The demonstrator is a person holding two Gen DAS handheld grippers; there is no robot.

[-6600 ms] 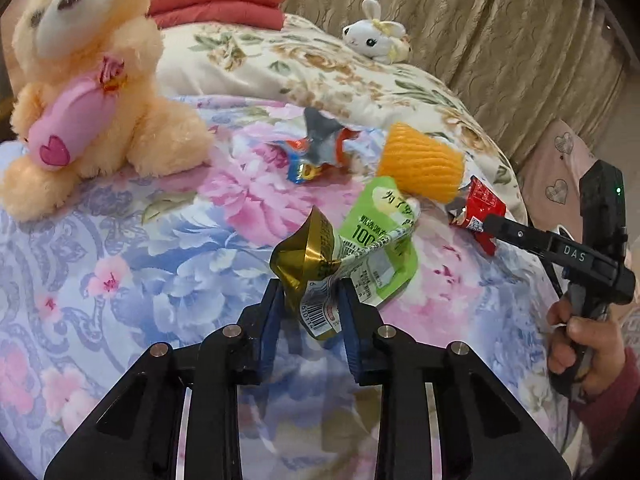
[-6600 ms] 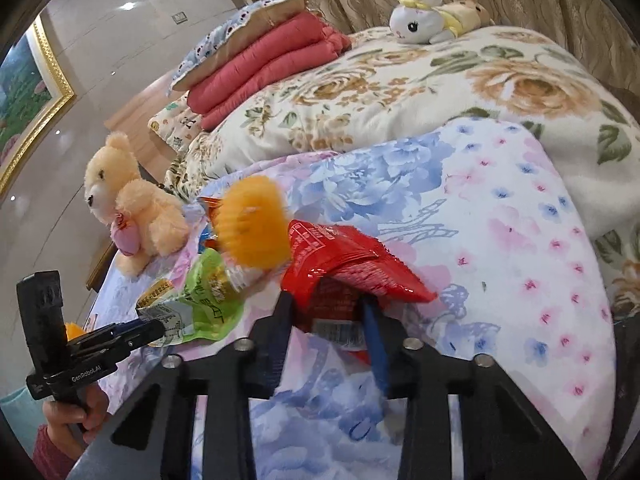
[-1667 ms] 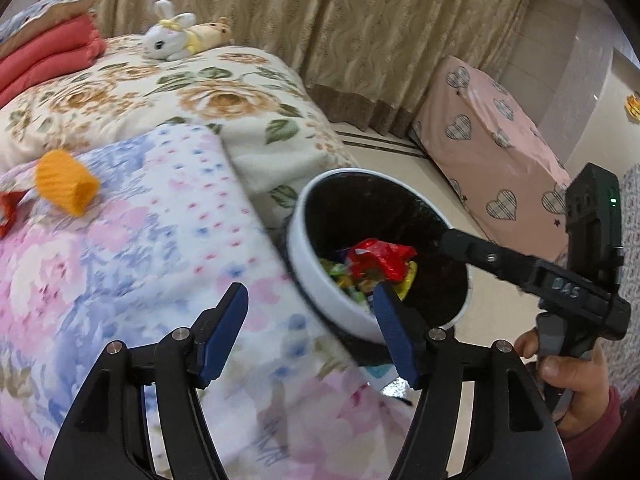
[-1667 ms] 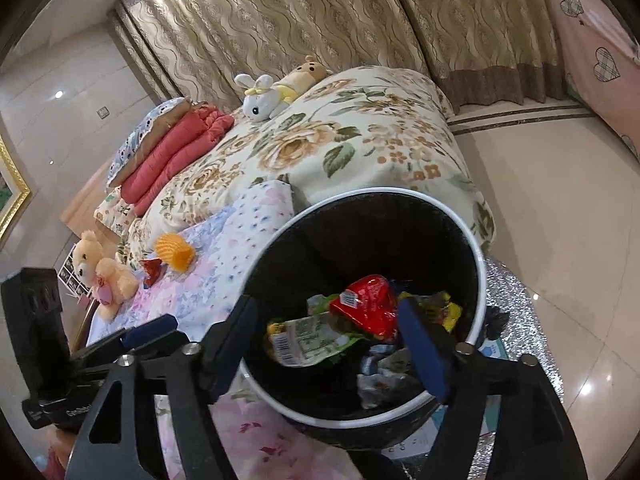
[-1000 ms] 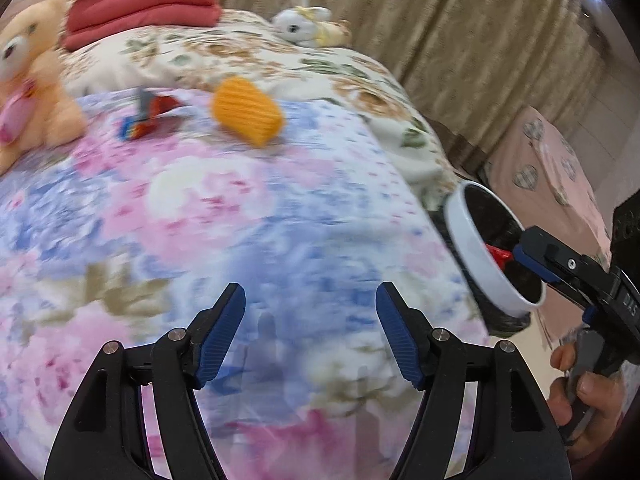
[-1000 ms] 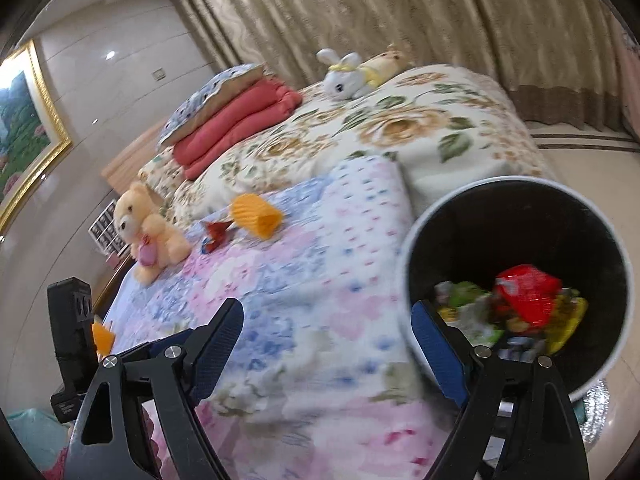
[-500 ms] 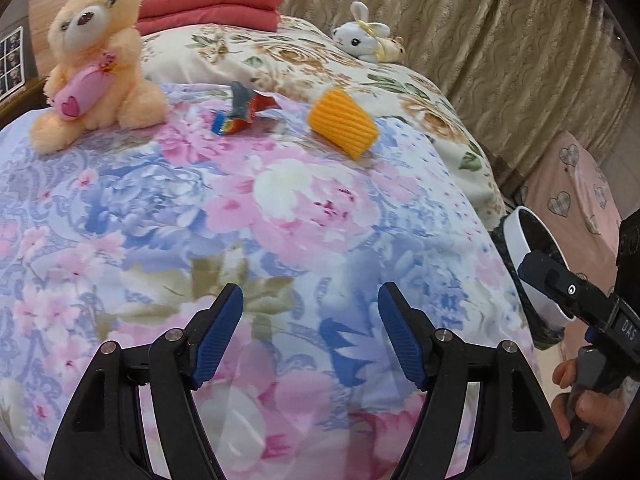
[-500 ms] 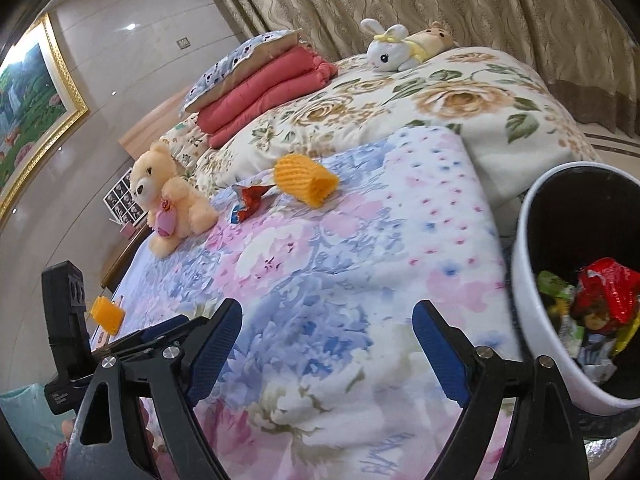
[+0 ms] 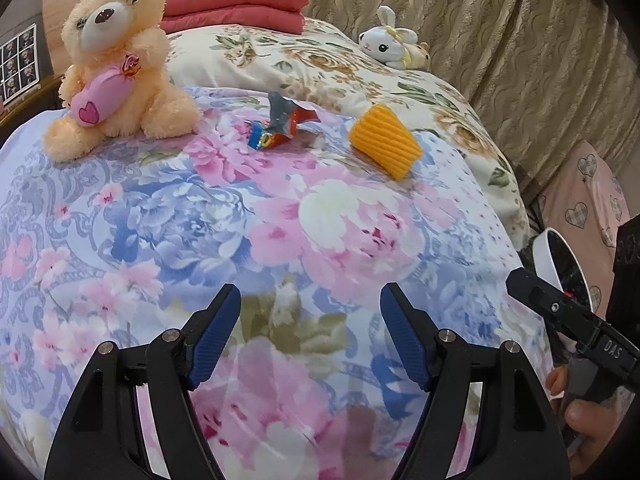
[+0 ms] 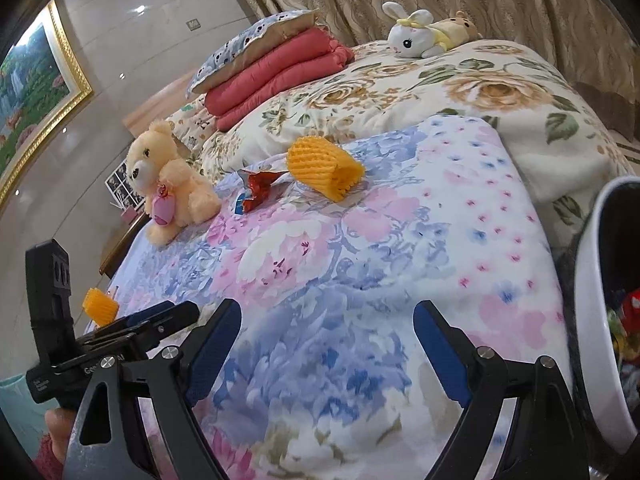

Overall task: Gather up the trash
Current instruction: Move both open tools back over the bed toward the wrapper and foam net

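Two empty grippers, left [image 9: 310, 334] and right [image 10: 327, 354], both spread wide; risk of pinching blanket [image 9: 280, 216] with crumpled wrapper [image 9: 280, 124], upper centre.

We look over a bed [image 10: 360, 280] under a pink and blue floral quilt, with a cream rose-patterned duvet [image 10: 460, 88] beyond it. Folded red blankets [image 10: 280, 76] lie at the head end under a pillow [image 10: 256, 48]. Beige wave-patterned curtains [image 9: 520, 40] hang behind. A gilt-framed landscape painting [image 10: 36, 92] hangs on the glossy left wall.
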